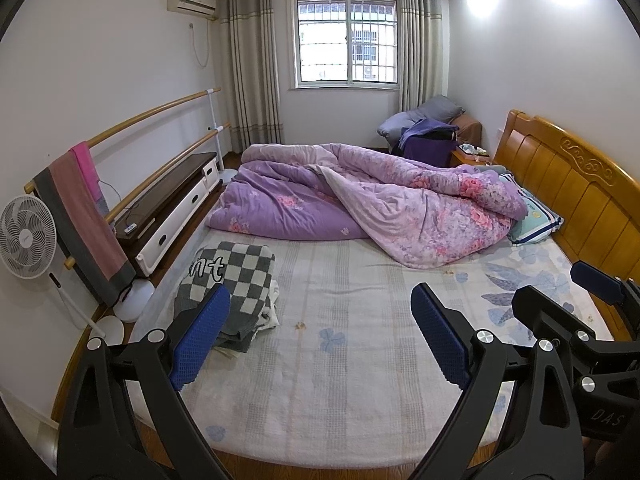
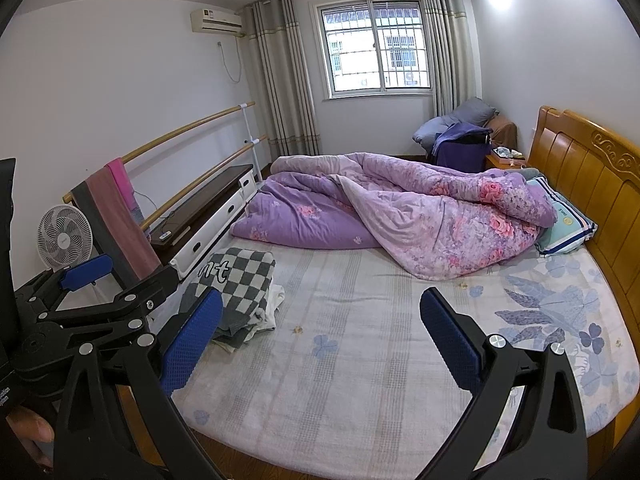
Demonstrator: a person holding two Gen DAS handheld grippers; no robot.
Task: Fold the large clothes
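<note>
A grey-and-white checked garment (image 1: 232, 276) lies folded on top of a small stack of clothes at the left side of the bed (image 1: 340, 360); it also shows in the right wrist view (image 2: 236, 280). My left gripper (image 1: 320, 336) is open and empty, held above the near part of the mattress, its left finger overlapping the stack. My right gripper (image 2: 320, 340) is open and empty, beside the left one. The right gripper's blue pads show at the right edge of the left wrist view (image 1: 596, 280). The left gripper shows at the left of the right wrist view (image 2: 88, 268).
A crumpled purple floral duvet (image 1: 360, 200) fills the far half of the bed. A pillow (image 1: 536, 216) lies by the wooden headboard (image 1: 560, 184). A fan (image 1: 26, 236), a towel rail with towels (image 1: 80, 208) and a low cabinet (image 1: 172, 208) stand left of the bed.
</note>
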